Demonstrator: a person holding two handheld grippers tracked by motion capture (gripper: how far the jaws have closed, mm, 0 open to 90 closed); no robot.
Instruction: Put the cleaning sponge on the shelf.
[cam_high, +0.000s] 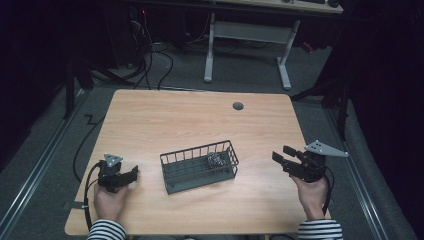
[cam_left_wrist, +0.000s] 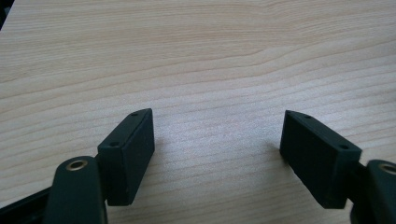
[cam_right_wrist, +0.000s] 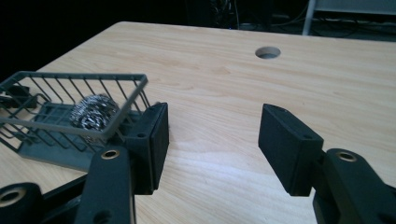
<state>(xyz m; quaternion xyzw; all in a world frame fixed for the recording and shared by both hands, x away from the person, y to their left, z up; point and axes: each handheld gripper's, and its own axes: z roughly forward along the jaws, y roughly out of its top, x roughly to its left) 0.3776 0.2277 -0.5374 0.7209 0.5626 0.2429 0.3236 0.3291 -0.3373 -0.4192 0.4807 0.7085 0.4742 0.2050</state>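
Dark surroundings frame a light wooden table (cam_high: 150, 120) with a round cable hole (cam_high: 238, 106) near its far edge. At the left, the left gripper (cam_high: 131, 176) sits low over the wood in a hand with a striped sleeve, jaws spread wide over bare tabletop. At centre stands a grey wire basket (cam_high: 186, 172), a steel-wool scourer (cam_high: 215, 160) lying inside at its right end. At the right, the right gripper (cam_high: 281, 154) points toward the basket, jaws spread apart, holding nothing.
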